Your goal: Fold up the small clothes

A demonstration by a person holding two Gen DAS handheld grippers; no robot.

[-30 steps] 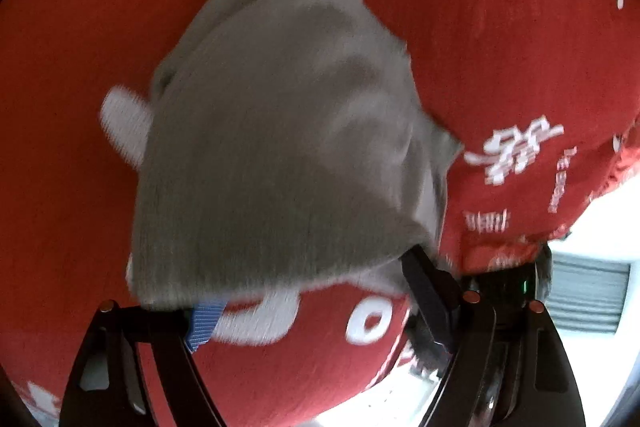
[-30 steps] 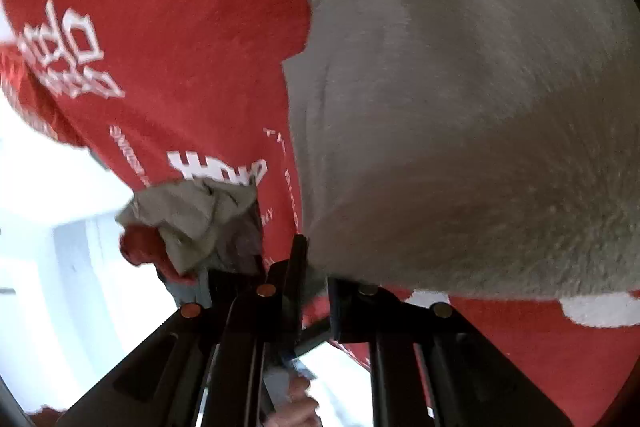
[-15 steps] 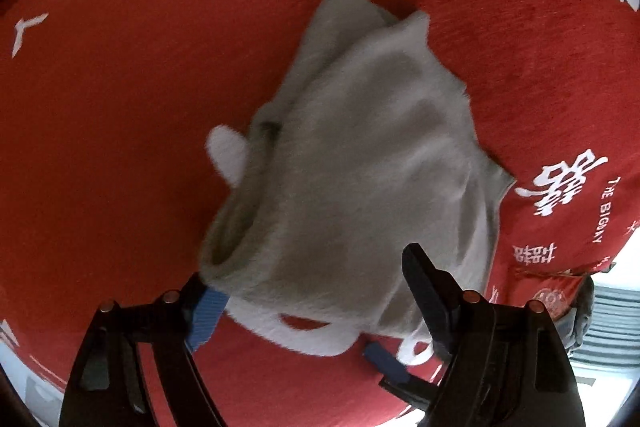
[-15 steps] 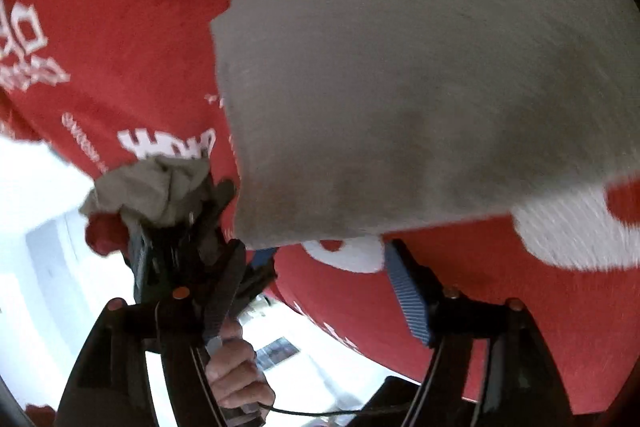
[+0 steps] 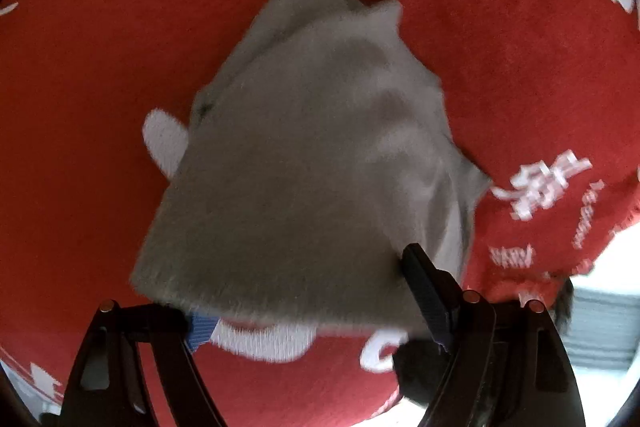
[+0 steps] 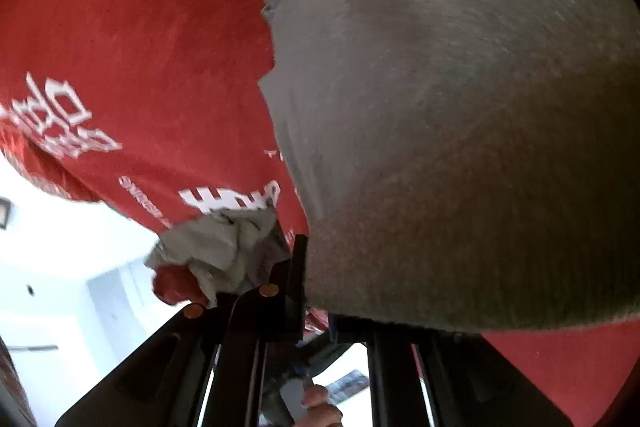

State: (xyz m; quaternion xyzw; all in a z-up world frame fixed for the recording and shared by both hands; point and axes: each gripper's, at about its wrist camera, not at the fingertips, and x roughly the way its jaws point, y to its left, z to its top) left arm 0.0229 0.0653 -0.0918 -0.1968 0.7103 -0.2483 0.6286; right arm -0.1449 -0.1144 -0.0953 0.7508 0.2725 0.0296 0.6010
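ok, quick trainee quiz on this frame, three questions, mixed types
1. True or false: the left tool is shut.
2. The grey garment lies: A) in a basket B) on the red cloth C) on a hanger.
3. Fill in: the lettering on the red cloth is ___.

Key: 1 false; 2 B; 3 white.

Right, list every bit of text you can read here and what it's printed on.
"IGDA": white letters on the red cloth, top left of the left wrist view, cut off at the frame edge.
white characters on the same cloth: too blurred to read.
white block print in the right wrist view: unreadable.
grey garment: no text.
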